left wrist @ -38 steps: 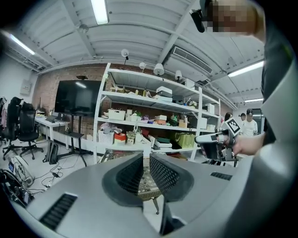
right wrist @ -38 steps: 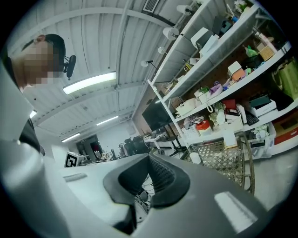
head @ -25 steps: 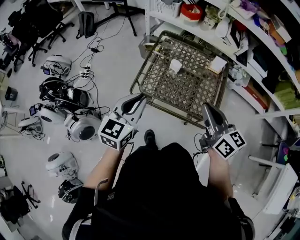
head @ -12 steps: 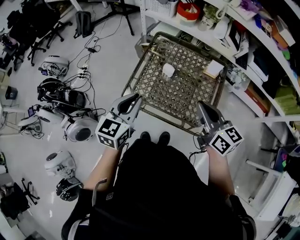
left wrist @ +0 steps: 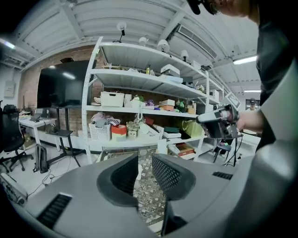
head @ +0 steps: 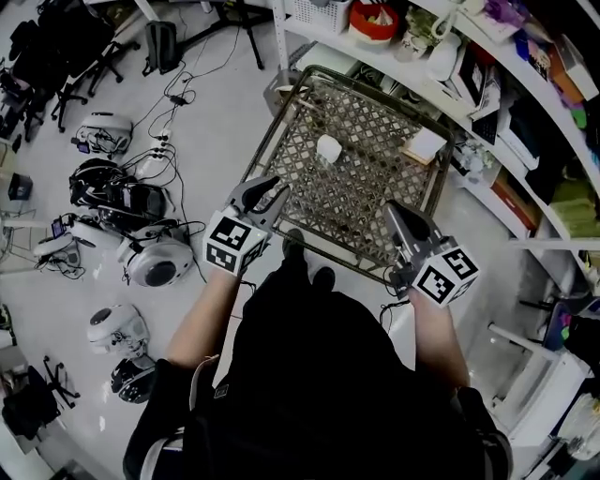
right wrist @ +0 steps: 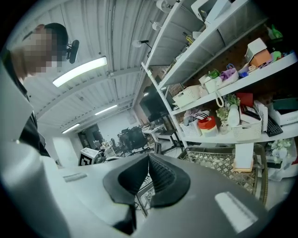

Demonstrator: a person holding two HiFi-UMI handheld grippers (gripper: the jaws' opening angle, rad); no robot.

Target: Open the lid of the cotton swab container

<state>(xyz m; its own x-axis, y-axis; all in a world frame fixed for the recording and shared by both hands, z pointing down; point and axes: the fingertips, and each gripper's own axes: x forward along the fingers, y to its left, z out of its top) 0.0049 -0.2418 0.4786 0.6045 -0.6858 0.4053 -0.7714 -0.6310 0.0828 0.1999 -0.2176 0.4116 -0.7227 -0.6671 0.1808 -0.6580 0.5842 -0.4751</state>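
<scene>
- Cotton swab container (head: 329,148): a small white thing that sits on the mesh floor of the wire basket (head: 375,187), near the middle and a bit toward the far side. Nothing touches it. How its lid sits is too small to see.
- The wire basket stands on the floor right next to the shelves (head: 525,84), just in front of the person's shoes (head: 295,246).
- A flat tan pad (head: 424,145) lies in the basket too, at the far right corner, apart from the container.
- The left gripper (head: 267,192) hangs over the near left edge of the basket. Its jaws have just been opening. They stand a little apart, with nothing between them.
- The right gripper (head: 394,214) hangs over the near right edge of the basket. Its jaws are closed together and hold nothing.
- Both grippers are well apart from the container.
- A red and white tub (head: 373,21) stands on a shelf behind the basket.
- Round white and black devices (head: 155,258) and cables (head: 178,103) lie on the floor to the left.
</scene>
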